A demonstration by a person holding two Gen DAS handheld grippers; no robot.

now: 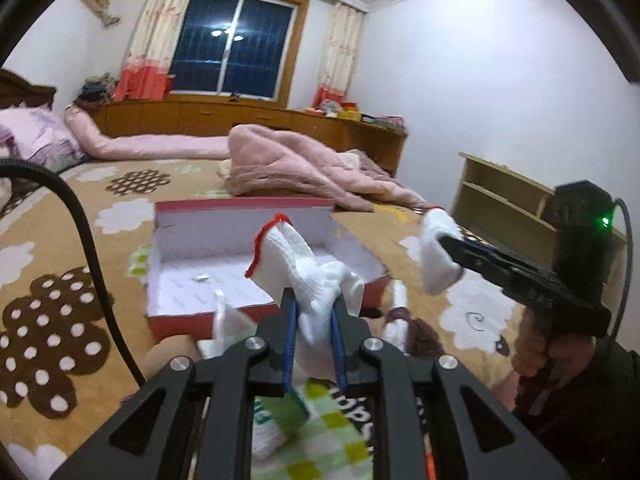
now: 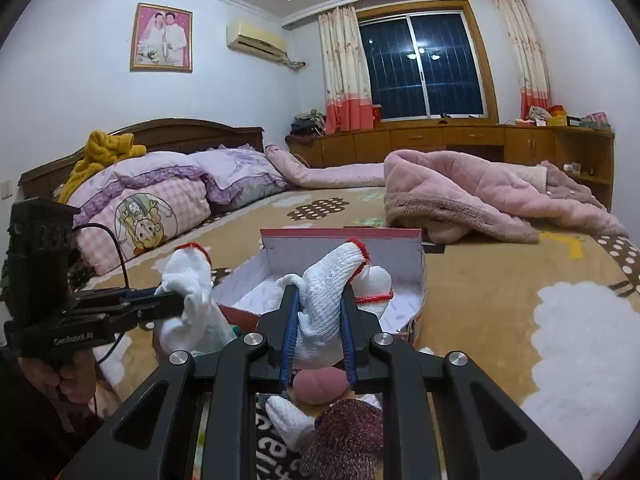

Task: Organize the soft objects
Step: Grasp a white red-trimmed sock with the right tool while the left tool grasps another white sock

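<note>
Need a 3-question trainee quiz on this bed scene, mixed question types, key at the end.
1. True or false: the left gripper and the right gripper each hold a white knit glove, the left glove and the right glove.
2. What colour trims the glove cuffs?
3. Where is the red box relative to the grippers? A) behind the pillows B) just ahead on the bedspread C) on the cabinet

Key: 1 true; 2 red; 3 B
</note>
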